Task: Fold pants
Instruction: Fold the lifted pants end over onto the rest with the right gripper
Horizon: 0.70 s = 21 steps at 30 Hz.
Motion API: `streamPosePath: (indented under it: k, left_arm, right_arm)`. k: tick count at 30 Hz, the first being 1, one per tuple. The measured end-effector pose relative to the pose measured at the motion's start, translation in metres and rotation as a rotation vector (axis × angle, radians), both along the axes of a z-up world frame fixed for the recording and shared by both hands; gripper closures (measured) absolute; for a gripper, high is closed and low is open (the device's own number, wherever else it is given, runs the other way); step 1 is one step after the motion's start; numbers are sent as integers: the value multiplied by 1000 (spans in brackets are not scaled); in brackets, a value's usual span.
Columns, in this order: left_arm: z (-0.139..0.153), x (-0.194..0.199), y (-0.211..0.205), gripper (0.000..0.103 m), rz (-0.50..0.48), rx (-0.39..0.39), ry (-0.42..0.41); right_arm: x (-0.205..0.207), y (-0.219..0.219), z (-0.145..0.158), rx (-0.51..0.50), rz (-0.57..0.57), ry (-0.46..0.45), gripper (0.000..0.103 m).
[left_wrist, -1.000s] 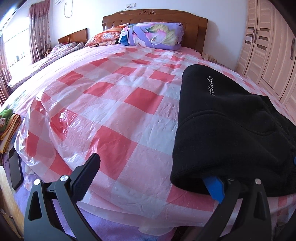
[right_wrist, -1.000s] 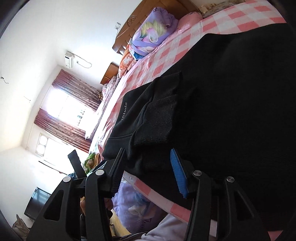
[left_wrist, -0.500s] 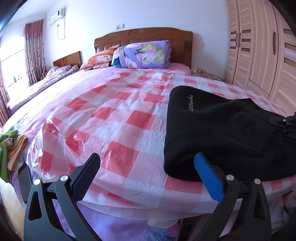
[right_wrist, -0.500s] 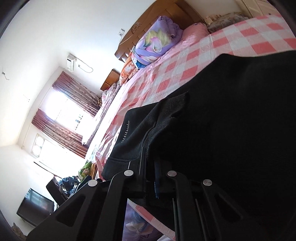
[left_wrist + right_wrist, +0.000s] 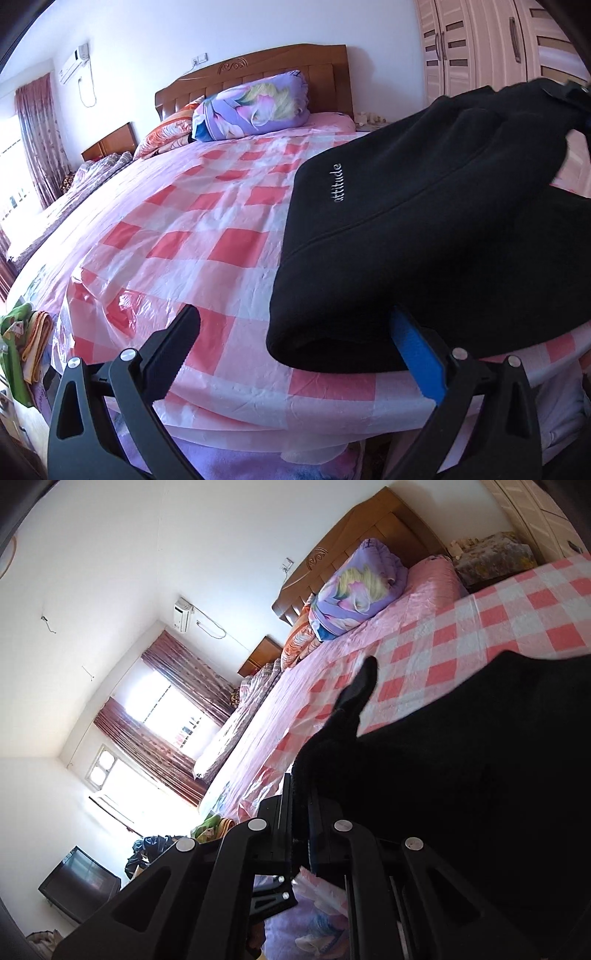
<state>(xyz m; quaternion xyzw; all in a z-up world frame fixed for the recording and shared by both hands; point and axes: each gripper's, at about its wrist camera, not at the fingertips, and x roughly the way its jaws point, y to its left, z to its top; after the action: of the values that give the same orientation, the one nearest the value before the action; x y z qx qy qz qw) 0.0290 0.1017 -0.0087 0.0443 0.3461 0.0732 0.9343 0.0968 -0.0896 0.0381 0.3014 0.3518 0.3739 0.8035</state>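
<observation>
A: Pants (image 5: pixel 443 236) lower right on the bed (image 5: pixel 207 236), one edge up. Right claw (image 5: pixel 301 812) clamped on fabric.

B: Left claw (image 5: pixel 295 343) gaping, apparently gripping nothing. Folding barely started.

left gripper (image 5: pixel 295 345) agape, right gripper (image 5: pixel 301 812) clamped
</observation>
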Motion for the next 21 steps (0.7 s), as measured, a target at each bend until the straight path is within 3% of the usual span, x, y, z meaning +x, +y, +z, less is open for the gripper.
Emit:
streamPosePath:
  k: [2,5,7,10,12,16,18,21]
  left_arm:
    - [2,-5,8,2,7,-26,-10]
    - [1,-10,17,1,12,-4,0]
    - [-2,-12,24,1,6,1,27]
    - [-1,-15,27,1,-6,31,56]
    - [11,-22,28,2,2,40,23]
    - [52,-31,35,2,-16,-123,-89]
    - [61,-19,29,2,-24,-155,-107]
    - [40,22,12,2,-34,-97,-10]
  right_arm:
    - [-7,-14,-38,-35,-23,75,94]
    - [2,-25,-99,-73,-61,198,94]
    - [4,-27,-115,-52,-55,235,94]
    - [-3,-26,-102,-84,-45,186,94]
    - [-10,-26,-96,-90,-41,167,94]
    - [-12,-29,-110,-99,-46,192,94]
    - [-13,-31,-117,-87,-50,201,96]
    - [-17,-32,-112,-122,-56,173,97]
